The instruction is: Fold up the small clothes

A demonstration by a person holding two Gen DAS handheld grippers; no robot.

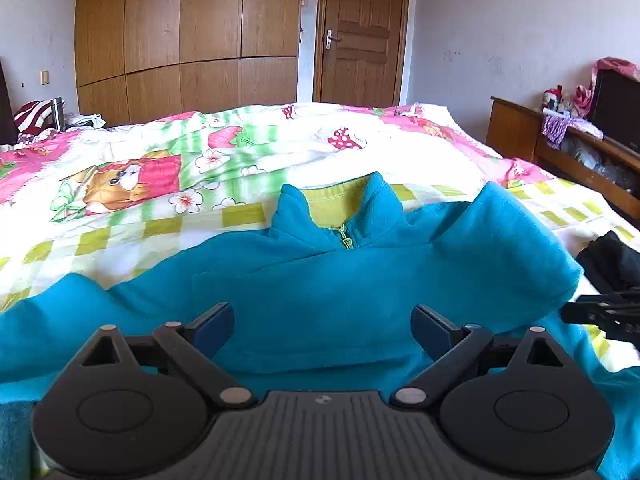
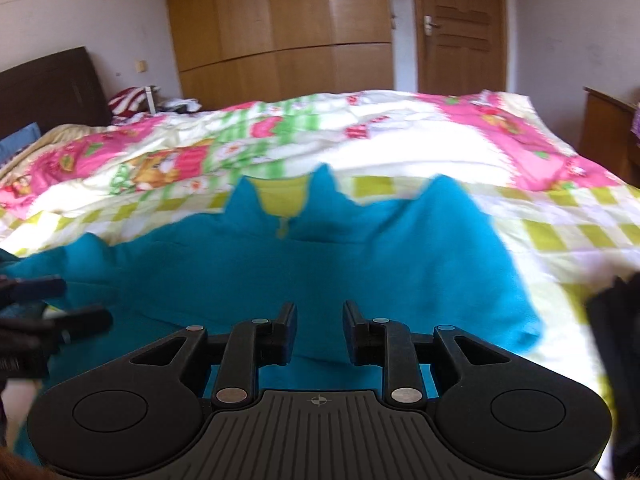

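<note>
A teal fleece top (image 1: 320,280) lies flat on the bed, its collar with the yellow-green lining (image 1: 336,204) and short zip on the far side. My left gripper (image 1: 322,320) hovers over the near part of the fleece, open wide, with nothing between its fingers. In the right wrist view the fleece top (image 2: 320,264) is blurred. My right gripper (image 2: 320,320) stands open above it with a narrow gap and no cloth pinched. The right gripper (image 1: 604,314) also shows at the left view's right edge, and the left gripper (image 2: 48,312) at the right view's left edge.
A cartoon-print bedspread (image 1: 224,160) covers the bed. A dark garment (image 1: 612,260) lies at the bed's right edge. A wooden cabinet (image 1: 520,132) with clutter stands to the right. Beyond the bed are a wardrobe (image 1: 188,40) and a door (image 1: 360,36). A dark headboard (image 2: 48,88) is at left.
</note>
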